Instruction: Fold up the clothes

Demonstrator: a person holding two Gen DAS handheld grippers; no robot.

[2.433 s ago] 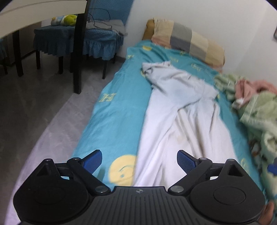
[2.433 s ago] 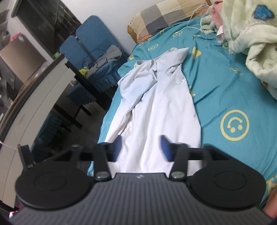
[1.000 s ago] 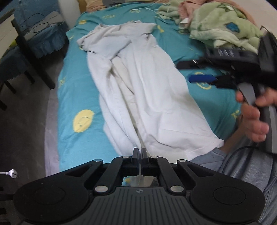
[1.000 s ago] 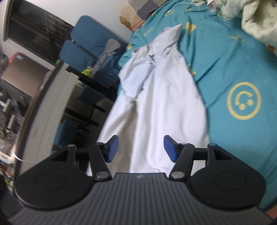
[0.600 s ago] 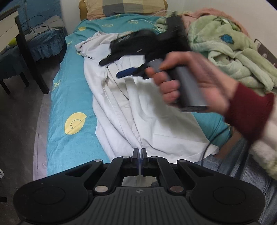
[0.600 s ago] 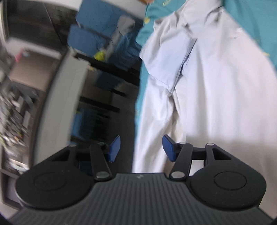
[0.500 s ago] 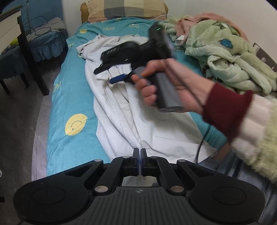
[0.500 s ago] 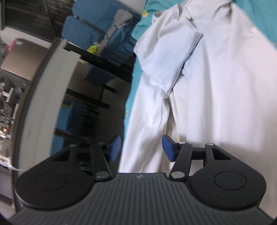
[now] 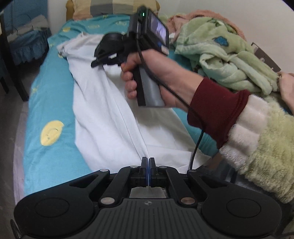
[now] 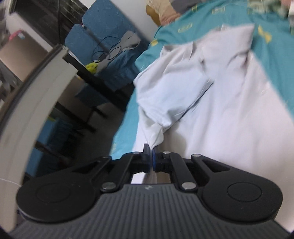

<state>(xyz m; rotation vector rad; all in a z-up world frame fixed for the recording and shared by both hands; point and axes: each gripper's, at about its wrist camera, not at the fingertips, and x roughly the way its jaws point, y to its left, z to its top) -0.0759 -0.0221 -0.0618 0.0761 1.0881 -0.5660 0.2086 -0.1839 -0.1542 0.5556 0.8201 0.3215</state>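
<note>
A white shirt [image 9: 102, 114] lies lengthwise on a teal bed sheet [image 9: 47, 99]. My left gripper [image 9: 148, 164] is shut on the shirt's near hem, and a ridge of cloth runs away from it. My right gripper [image 10: 151, 153] is shut on a bunched fold of the shirt [image 10: 229, 114] at its left side, by the sleeve [image 10: 170, 95]. In the left wrist view the right gripper's body [image 9: 117, 49] shows above the upper shirt, held by a hand in a dark red cuff; its fingertips are hidden there.
A green blanket pile [image 9: 226, 60] lies on the bed's right side. A checked pillow [image 9: 110, 7] sits at the head. Blue chairs [image 10: 102, 42] and a dark-legged table [image 10: 55, 73] stand left of the bed, over grey floor [image 9: 9, 117].
My right gripper was open above the shirt's left side; it has now shut on a fold by the sleeve. My left gripper stayed shut on the hem.
</note>
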